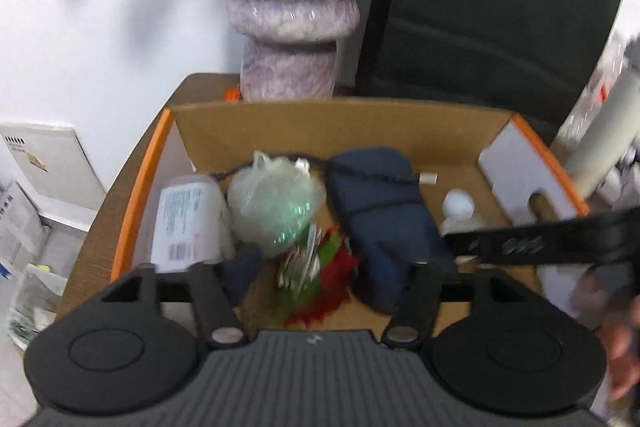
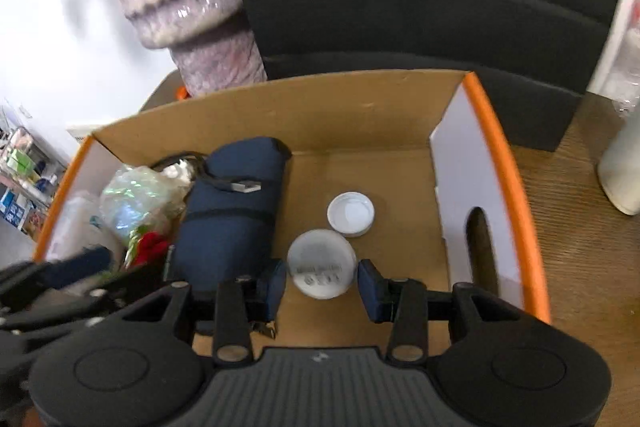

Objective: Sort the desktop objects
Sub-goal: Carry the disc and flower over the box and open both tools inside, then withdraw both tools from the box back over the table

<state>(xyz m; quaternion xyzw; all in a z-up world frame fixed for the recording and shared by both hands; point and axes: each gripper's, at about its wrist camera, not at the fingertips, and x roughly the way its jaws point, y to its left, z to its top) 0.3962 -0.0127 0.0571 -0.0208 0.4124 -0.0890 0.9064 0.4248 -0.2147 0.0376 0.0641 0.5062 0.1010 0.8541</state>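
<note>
Right wrist view shows the right gripper point(image 2: 322, 285) with jaws spread around the small white jar point(image 2: 321, 263) in the cardboard box point(image 2: 280, 115), not pinching it yet, so the round jar might slip away.

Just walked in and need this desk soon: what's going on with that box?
A person holds two grippers over a cardboard box of sorted clutter. The right gripper has its fingers either side of a white bottle, beside its loose cap. The left gripper hangs open above a blue pouch.
</note>
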